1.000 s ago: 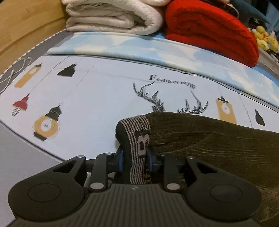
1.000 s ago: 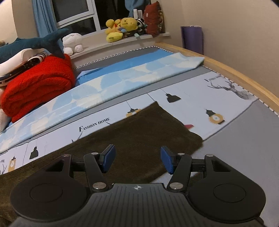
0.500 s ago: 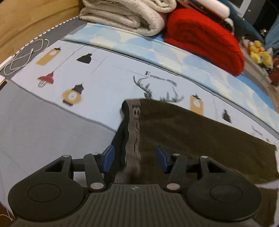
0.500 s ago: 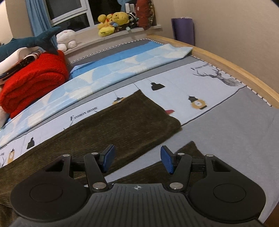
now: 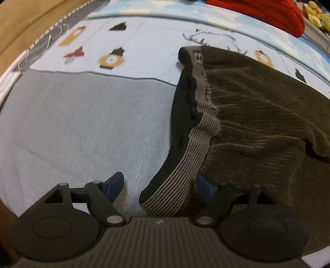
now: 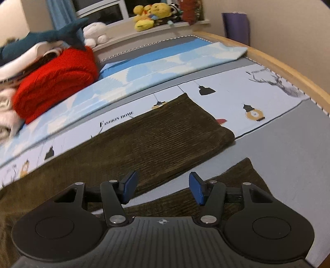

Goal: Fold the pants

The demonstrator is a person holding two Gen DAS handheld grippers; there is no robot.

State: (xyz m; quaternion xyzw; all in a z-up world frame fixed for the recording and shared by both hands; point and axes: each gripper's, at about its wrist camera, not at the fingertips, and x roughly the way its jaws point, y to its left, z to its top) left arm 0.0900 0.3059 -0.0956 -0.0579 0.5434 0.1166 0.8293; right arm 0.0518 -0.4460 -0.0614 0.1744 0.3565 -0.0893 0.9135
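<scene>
On the bed, from largest to smallest:
Bed cover [image 6: 288,156]: grey and pale blue, printed with lamps, deer antlers and the words "Fashion home"; it fills most of both views.
Bed frame [image 6: 288,68]: a light wooden rim runs along the cover's edge in the right wrist view.
Pants [image 6: 156,142]: dark olive corduroy, lying flat across the cover; in the right wrist view the two legs lie apart, the far one reaching onto the printed band and the near one [image 6: 237,177] ending on the grey part.
Red blanket [image 6: 55,84]: folded, on the striped blue sheet beyond the pants, well apart from them.
Toy shark [image 6: 47,37]: dark blue, resting on the pile above the red blanket.
Soft toys [image 6: 150,16]: yellow ones on the window ledge, far from the pants.
Waistband [image 5: 185,165]: striped grey and black elastic, curling up from the cover at the pants' left end; its near end lies between the left fingers.
Left gripper [image 5: 158,185]: jaws spread apart, holding nothing, blue pads either side of the waistband's end.
Right gripper [image 6: 163,187]: jaws spread apart and empty, hovering above the gap between the two legs.
Cable [image 5: 39,49]: white, coiled at the cover's far left edge.
</scene>
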